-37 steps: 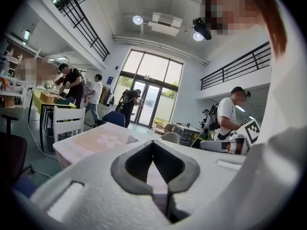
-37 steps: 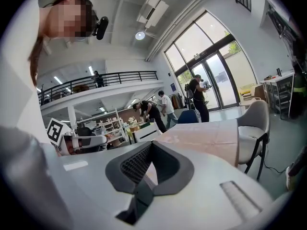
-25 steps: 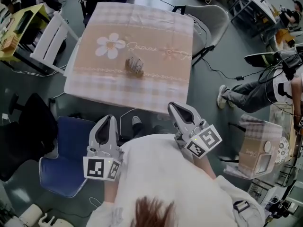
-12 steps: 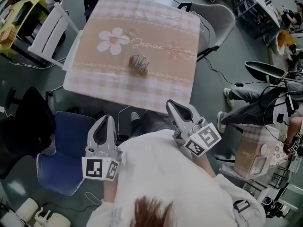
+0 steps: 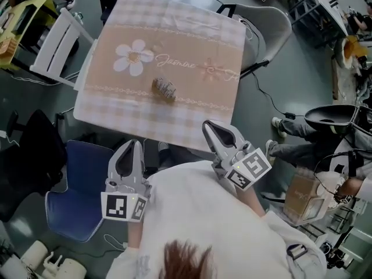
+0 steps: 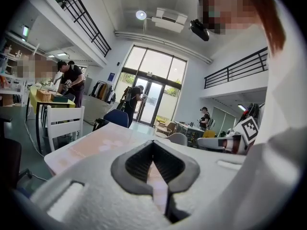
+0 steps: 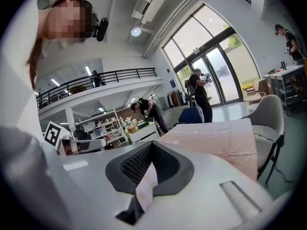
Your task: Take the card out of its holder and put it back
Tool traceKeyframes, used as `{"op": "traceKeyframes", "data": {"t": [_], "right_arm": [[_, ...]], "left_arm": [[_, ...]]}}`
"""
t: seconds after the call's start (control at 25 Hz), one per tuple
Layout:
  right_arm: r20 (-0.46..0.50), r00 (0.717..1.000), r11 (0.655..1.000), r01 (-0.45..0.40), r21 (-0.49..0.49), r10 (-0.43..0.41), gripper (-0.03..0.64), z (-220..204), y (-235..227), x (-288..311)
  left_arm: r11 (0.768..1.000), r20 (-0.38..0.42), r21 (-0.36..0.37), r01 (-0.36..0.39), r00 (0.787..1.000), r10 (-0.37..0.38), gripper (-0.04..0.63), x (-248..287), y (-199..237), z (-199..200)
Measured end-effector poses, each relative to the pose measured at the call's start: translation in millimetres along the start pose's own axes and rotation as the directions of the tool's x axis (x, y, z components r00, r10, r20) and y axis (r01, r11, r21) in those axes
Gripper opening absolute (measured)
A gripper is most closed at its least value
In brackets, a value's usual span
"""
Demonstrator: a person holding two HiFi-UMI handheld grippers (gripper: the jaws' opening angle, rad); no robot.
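The card holder (image 5: 164, 89), a small grey-brown stand with a card in it, sits near the middle of the pink flowered tablecloth (image 5: 192, 45) in the head view. Both grippers are held close to my body, short of the table's near edge. My left gripper (image 5: 131, 145) is shut with nothing in it, its tips (image 6: 153, 145) meeting. My right gripper (image 5: 212, 127) is also shut and holds nothing, its tips (image 7: 152, 145) together. The holder does not show in either gripper view; only the tablecloth (image 7: 218, 138) lies beyond the jaws.
A white slatted chair (image 5: 55, 45) stands left of the table and a grey chair (image 5: 267, 25) at its far right corner. A blue chair (image 5: 81, 196) is at my left. Cables run over the floor; a person's legs (image 5: 296, 129) are at the right.
The head view has shifted a little, so table and holder sit slightly differently in frame. Both grippers stay shut in the same place near my body.
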State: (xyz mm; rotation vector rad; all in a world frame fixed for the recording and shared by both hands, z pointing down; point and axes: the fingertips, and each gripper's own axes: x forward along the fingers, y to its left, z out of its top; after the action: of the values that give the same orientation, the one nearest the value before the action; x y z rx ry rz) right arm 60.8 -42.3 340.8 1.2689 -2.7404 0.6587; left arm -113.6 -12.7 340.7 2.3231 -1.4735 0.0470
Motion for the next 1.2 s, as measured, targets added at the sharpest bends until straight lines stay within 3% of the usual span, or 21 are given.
{"op": "traceKeyframes", "data": {"t": [0.64,1.2], "right_arm": [[0.006,0.999,0.999,0.035,0.020,-0.035,-0.003,7,-59,-4],[0.018,0.997,0.996,0.078,0.044,-0.079,-0.003,20,-60,23]], "left_arm": [[1.000,-0.019,-0.001,0.027,0.999,-0.027,0.000,61,-20,-4],[0.997,-0.046,0.010,0.071,0.996,-0.070,0.000,83,2,16]]}}
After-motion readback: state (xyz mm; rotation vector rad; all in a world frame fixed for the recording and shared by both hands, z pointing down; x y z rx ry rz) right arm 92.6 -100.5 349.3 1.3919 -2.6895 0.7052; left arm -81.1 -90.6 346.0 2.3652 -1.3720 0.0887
